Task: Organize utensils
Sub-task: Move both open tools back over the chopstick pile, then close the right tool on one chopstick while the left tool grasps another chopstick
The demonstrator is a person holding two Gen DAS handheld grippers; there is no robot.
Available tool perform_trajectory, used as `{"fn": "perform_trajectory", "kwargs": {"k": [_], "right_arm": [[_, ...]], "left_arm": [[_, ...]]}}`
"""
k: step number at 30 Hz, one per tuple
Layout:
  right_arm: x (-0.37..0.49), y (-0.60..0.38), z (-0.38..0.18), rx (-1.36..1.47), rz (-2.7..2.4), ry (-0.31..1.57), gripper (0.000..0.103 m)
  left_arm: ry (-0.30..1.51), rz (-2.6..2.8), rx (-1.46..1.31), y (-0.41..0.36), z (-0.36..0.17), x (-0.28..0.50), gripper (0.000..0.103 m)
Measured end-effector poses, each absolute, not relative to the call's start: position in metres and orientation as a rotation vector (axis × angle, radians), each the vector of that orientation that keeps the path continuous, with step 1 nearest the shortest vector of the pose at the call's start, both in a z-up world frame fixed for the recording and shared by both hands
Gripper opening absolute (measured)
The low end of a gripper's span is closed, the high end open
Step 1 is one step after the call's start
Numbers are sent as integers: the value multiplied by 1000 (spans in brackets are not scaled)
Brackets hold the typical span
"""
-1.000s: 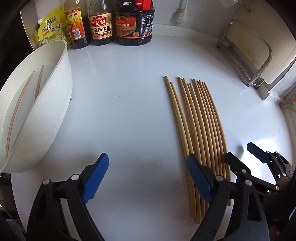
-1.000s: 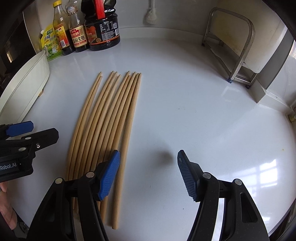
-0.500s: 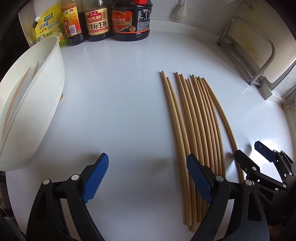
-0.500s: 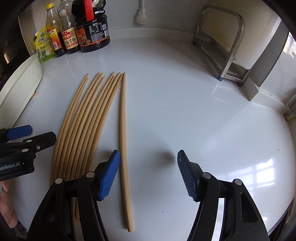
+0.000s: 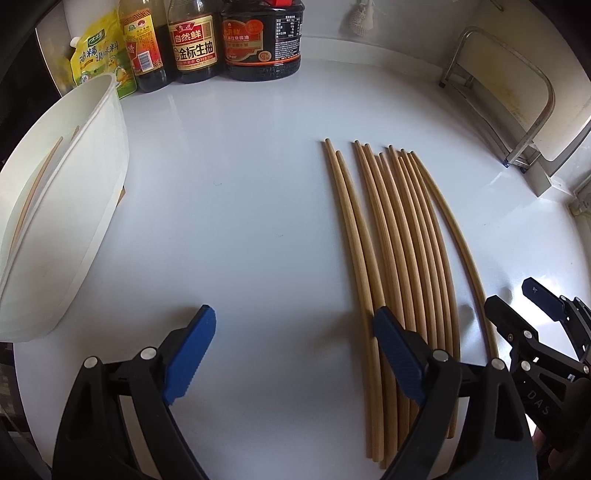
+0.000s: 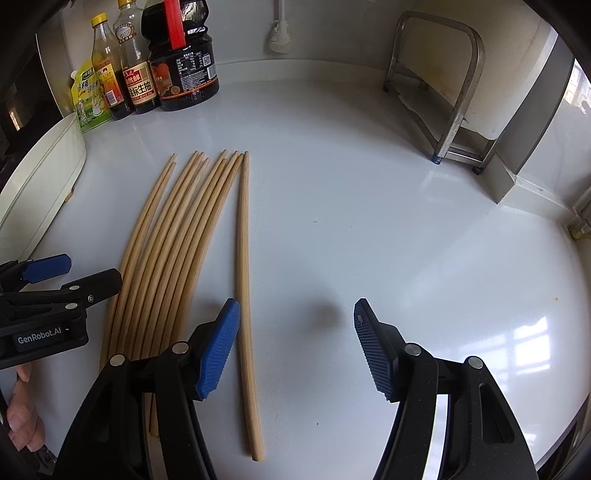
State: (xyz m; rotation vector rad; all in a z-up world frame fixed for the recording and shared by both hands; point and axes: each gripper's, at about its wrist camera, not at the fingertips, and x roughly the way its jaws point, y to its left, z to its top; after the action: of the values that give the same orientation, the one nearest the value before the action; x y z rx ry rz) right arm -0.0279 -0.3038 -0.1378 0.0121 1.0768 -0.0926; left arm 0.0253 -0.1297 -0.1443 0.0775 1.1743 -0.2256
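Observation:
Several long wooden chopsticks (image 5: 402,258) lie side by side on the white counter (image 5: 240,206). One chopstick (image 6: 245,295) lies apart on the right of the bundle (image 6: 166,258). My left gripper (image 5: 291,354) hovers open, its right pad over the bundle's left edge, nothing between its jaws. My right gripper (image 6: 293,347) is open too; the separated chopstick runs just inside its left pad, untouched. A white oval holder (image 5: 74,206) at the left holds two chopsticks (image 5: 37,184). The right gripper (image 5: 535,314) also shows at the left wrist view's right edge.
Sauce bottles (image 5: 229,40) and a yellow pouch (image 5: 99,62) stand along the back wall. A metal rack (image 6: 443,92) stands at the back right. A brush (image 6: 279,33) hangs on the wall. A person's fingers (image 6: 22,417) hold the left gripper (image 6: 48,295).
The rightmost chopstick has slid away from the bundle to the right, leaving a gap. Both grippers have shifted slightly nearer the chopsticks' near ends; both jaws stay open.

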Motion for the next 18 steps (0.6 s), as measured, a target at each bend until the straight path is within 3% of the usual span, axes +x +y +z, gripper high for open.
{"fn": "perform_trajectory", "kwargs": {"k": [18], "right_arm": [[-18,-301,-143,-26,-91,1062,61]], "left_arm": [[1158,-173,101,-132,-149,44,89]]}}
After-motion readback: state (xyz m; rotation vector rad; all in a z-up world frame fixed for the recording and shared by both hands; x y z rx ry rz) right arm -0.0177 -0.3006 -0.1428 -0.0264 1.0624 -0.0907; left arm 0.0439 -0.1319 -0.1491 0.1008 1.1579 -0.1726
